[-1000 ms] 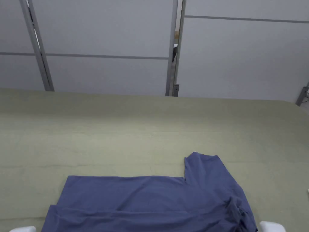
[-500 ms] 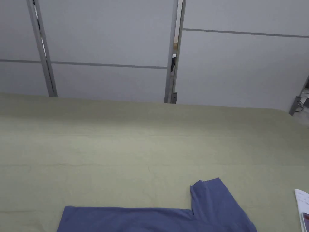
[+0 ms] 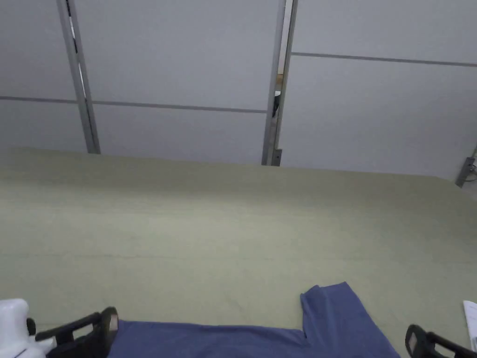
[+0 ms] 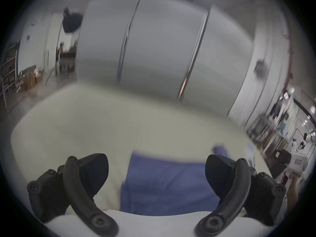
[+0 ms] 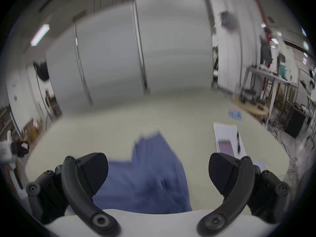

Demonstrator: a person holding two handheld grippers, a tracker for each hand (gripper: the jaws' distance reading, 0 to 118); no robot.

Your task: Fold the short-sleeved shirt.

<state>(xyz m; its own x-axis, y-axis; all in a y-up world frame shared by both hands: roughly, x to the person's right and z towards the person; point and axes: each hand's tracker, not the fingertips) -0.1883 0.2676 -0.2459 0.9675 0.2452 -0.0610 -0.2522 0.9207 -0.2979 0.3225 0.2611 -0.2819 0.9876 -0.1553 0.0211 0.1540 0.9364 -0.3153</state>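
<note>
At the bottom of the left gripper view, the left claw [image 4: 156, 172] is spread wide, nothing between its jaws. The right claw [image 5: 158, 171] in the right gripper view is spread the same way, holding nothing. Beyond each lies the blue short-sleeved shirt [image 3: 261, 338], flat on the green table [image 3: 209, 223] at the lower edge of the head view, one sleeve [image 3: 333, 305] pointing away. White paper [image 5: 225, 138] lies to the right. Grey wall panels [image 3: 186, 70] stand behind.

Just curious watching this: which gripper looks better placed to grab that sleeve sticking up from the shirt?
Probably the right gripper: open, with the sleeve straight ahead between its jaws. The left gripper faces the shirt's other end.
</note>
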